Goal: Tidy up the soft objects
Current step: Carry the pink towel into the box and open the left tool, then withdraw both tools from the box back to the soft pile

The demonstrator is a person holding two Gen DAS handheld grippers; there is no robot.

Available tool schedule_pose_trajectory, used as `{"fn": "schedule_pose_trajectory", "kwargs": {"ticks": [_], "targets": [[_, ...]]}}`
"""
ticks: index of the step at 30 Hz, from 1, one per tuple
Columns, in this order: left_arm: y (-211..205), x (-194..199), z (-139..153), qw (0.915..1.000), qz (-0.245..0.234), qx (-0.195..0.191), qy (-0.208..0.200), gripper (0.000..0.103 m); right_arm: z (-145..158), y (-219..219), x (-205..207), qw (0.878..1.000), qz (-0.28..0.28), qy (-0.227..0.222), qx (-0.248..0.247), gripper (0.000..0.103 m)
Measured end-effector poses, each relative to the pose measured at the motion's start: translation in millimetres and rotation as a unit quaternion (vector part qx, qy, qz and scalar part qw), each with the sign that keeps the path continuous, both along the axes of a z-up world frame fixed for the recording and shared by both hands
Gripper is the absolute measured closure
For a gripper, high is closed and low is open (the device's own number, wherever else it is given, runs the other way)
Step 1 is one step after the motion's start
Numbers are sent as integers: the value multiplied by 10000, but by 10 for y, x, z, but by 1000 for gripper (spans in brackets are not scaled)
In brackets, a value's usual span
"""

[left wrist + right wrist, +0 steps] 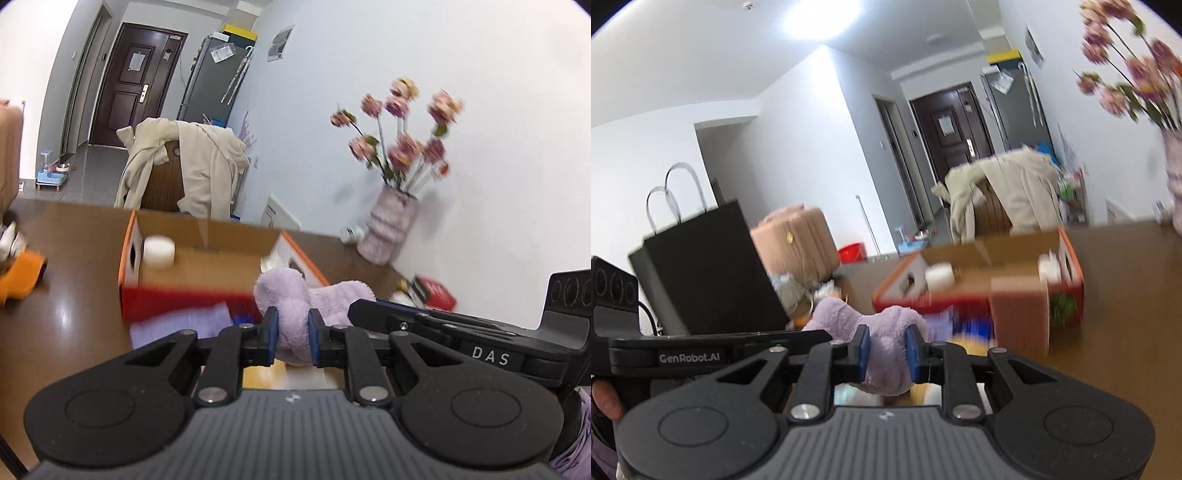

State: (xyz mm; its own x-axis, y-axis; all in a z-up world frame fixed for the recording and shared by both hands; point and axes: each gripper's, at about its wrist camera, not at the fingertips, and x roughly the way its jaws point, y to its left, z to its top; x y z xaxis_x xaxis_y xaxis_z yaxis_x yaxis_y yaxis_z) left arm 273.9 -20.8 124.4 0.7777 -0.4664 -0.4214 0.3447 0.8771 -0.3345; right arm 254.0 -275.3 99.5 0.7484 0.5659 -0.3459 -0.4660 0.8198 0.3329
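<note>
The jaws of the left gripper [291,334] were clamped on a fold of the lilac plush [295,295], its blue pads pressed into the pile on both sides. The jaws of the right gripper [886,352] were likewise clamped on another part of the plush [882,343], which bulged up between and above its pads. The plush hung between the two grippers, clear of the table [74,314], in front of an open box [207,254]. In the left view the right gripper [373,312] reached in from the right, touching the plush. In the right view the left gripper [827,336] came in from the left, with part of a hand [604,400] showing at the frame's edge.

The box had orange edges and a red front, and a white roll [159,251] sat inside it near its left wall. Blurred purple and blue things lay just before the box; what they were I could not tell. On the table well to the right stood a pale vase [389,229] with pink flowers [399,122]. Beyond the table a beige coat [199,166] was draped over a chair. In the right view a black bag [701,269] stood on the left, with a tan suitcase [798,243] behind it.
</note>
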Motion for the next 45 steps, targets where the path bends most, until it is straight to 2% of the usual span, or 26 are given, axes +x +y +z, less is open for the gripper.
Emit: {"fn": "schedule_pose_trajectory", "kwargs": {"ticks": [5,7,10,13,16,21,26,28,30,31,35,40,45], "targets": [[-3,1041,304,9998,186,9,114,86,437,46,1056,9999,112,67,-85,83],[-5,1490,304,9993,281,-17,228,86,536,105,1530,9996,140,162,-190,83],[29,2140,124,9982,332,-66,491,86,530,178,2277,9983,153,464,-316,83],[90,2703,-182,9966,362,-31,735,86,327,255,2955,9954,60,852,-441,83],[143,3074,-470,9943,489,-21,949,86,0,344,3500,9905,39,1267,-525,83],[131,3513,-978,9868,674,123,1468,86,-638,540,4027,9809,-95,1746,-856,83],[138,3660,-1235,9815,742,257,1747,82,-1025,657,4196,9737,-211,1947,-1166,82],[144,3668,-1243,9809,681,236,1808,75,-1079,682,4223,9718,-243,1989,-1241,78],[158,3629,-1191,9818,691,293,1745,61,-1098,698,4238,9692,-264,2046,-1347,74],[153,3598,-1146,9826,665,387,1692,60,-1085,704,4228,9684,-292,2036,-1412,74],[158,3419,-874,9872,606,523,1377,59,-909,656,4140,9709,-370,1857,-1465,59],[183,3088,-393,9900,653,724,1019,54,-489,499,3873,9754,-495,1629,-1403,58],[219,2613,115,9889,901,991,646,38,71,272,3430,9801,-632,1263,-1397,52]]}}
